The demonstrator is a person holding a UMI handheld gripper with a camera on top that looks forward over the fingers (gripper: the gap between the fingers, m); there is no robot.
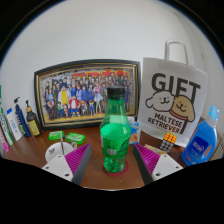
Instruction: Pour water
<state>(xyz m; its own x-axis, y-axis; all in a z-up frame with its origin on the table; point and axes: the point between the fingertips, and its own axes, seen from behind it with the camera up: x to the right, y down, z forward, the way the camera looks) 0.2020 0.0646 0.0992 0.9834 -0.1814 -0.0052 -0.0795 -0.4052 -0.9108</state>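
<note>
A green plastic bottle [116, 135] with a dark cap and a label stands upright on the wooden table [40, 150], on a reddish round base. It stands between my gripper's [113, 156] two fingers, with a gap at either side. The purple pads [74, 158] flank its lower half. The gripper is open and holds nothing.
Behind the bottle is a framed group photo [88, 92] and, to the right, a white paper "GIFT" bag [175, 100]. A blue bottle [200, 145] stands at the far right. Several small bottles [20, 120] stand at the left, with a green box [68, 138] lying near them.
</note>
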